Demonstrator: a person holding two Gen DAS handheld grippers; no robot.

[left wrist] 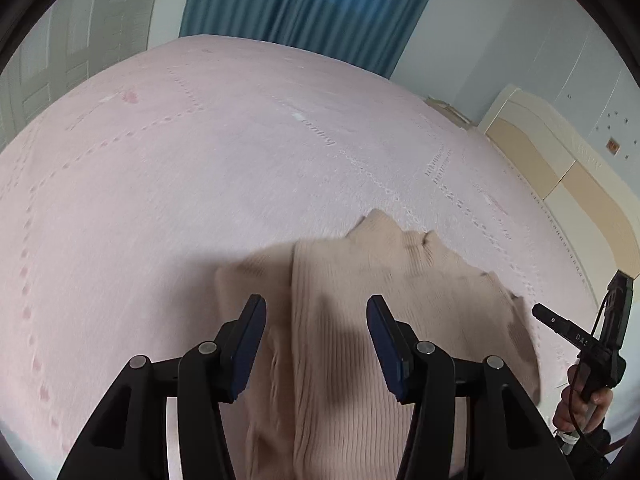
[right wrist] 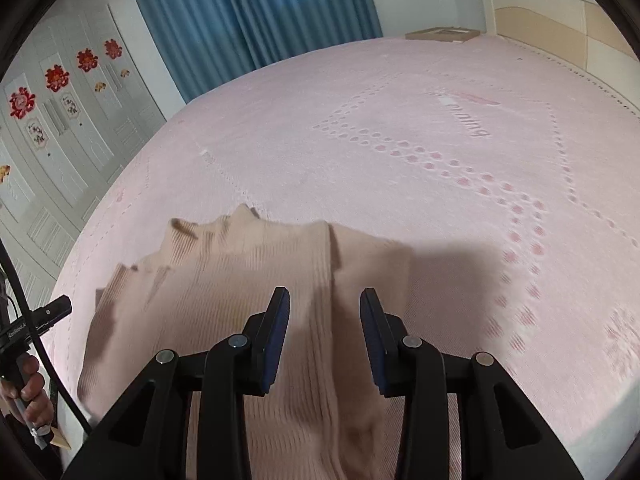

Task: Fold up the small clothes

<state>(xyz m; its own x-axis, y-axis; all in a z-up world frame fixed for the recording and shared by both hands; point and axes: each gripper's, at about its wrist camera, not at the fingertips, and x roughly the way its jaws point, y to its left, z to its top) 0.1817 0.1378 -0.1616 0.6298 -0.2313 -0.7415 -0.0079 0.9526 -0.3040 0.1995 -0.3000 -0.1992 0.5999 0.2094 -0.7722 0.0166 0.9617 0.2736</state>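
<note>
A wide bed [left wrist: 200, 168] under a pink cover fills both views, bare on all sides of the tongs and stretching well beyond their tips to a blue curtain [left wrist: 304, 4]. Only the right wrist view shows the white wardrobe doors [right wrist: 68, 136] with red paper cutouts, off to the left of its tongs, and a flat cardboard box [right wrist: 442, 34] at the far edge of the bed. A cream headboard [left wrist: 560, 168] bounds the bed on the right in both views.

The beige ribbed sweater [left wrist: 340, 340] lies on the cover right beneath and just ahead of both tongs, its collar pointing away, one side panel folded inward along a lengthwise crease.

The left tongs [left wrist: 316, 344] stand released above the sweater, blue pads apart and pinching nothing. The right tongs [right wrist: 325, 336] are likewise parted over the crease, free of the cloth.

Each view catches the other tool at its edge, gripped by a hand [left wrist: 580, 408].
</note>
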